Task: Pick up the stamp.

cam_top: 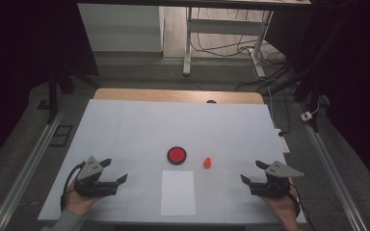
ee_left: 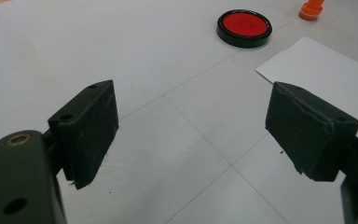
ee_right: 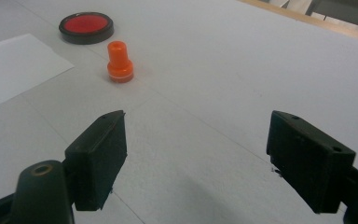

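Observation:
A round black dish with a red inside, an ink pad (cam_top: 177, 155) (ee_left: 244, 27) (ee_right: 86, 26), lies near the middle of the white table (cam_top: 125, 130). To its right stands a small orange stamp (cam_top: 207, 162) (ee_left: 311, 9) (ee_right: 120, 62), upright. A white sheet of paper (cam_top: 178, 192) (ee_left: 326, 70) (ee_right: 14, 70) lies flat in front of them. My left gripper (cam_top: 114, 172) (ee_left: 193, 135) rests open near the front left, nothing between its jaws. At the front right, the right gripper (cam_top: 252, 172) (ee_right: 196, 158) is open and holds nothing as well.
A wooden strip (cam_top: 178, 96) runs along the table's far edge, with a small dark object (cam_top: 211, 101) on it. Beyond stand desk legs (cam_top: 188, 48) and loose cables (cam_top: 270, 60) on the floor. Metal rails (cam_top: 29, 163) flank the table.

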A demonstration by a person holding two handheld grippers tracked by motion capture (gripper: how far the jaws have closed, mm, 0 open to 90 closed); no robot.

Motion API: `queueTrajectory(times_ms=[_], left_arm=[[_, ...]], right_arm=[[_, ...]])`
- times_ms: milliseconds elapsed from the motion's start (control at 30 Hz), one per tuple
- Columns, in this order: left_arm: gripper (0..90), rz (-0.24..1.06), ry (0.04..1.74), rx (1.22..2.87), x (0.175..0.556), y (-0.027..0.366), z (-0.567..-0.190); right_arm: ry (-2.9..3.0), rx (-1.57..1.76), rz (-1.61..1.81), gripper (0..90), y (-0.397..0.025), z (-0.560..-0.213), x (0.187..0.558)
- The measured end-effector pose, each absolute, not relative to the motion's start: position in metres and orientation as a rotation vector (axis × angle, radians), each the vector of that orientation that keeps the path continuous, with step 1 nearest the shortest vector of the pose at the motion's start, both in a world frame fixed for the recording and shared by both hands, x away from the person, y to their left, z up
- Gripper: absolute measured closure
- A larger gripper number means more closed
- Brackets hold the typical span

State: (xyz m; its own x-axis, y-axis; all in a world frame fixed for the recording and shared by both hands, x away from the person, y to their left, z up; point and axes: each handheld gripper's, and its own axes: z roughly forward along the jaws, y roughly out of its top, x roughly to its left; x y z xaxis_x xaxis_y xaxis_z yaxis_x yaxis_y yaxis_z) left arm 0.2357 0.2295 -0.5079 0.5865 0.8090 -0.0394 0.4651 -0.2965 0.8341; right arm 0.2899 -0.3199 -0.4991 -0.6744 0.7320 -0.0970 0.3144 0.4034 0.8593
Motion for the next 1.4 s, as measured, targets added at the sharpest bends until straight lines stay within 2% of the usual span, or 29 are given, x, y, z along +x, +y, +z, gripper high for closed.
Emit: queueTrajectory(times_ms=[833, 1400], left_arm=[[18.2, 0.506, 1.007, 1.946, 0.239, 0.229, -0.51], [18.7, 0.511, 1.001, 1.959, 0.24, 0.226, -0.511]], right_arm=[[2.212, 0.911, 1.206, 23.6, -0.318, -0.499, 0.291], [2.224, 0.934, 1.196, 24.7, -0.298, -0.481, 0.301]])
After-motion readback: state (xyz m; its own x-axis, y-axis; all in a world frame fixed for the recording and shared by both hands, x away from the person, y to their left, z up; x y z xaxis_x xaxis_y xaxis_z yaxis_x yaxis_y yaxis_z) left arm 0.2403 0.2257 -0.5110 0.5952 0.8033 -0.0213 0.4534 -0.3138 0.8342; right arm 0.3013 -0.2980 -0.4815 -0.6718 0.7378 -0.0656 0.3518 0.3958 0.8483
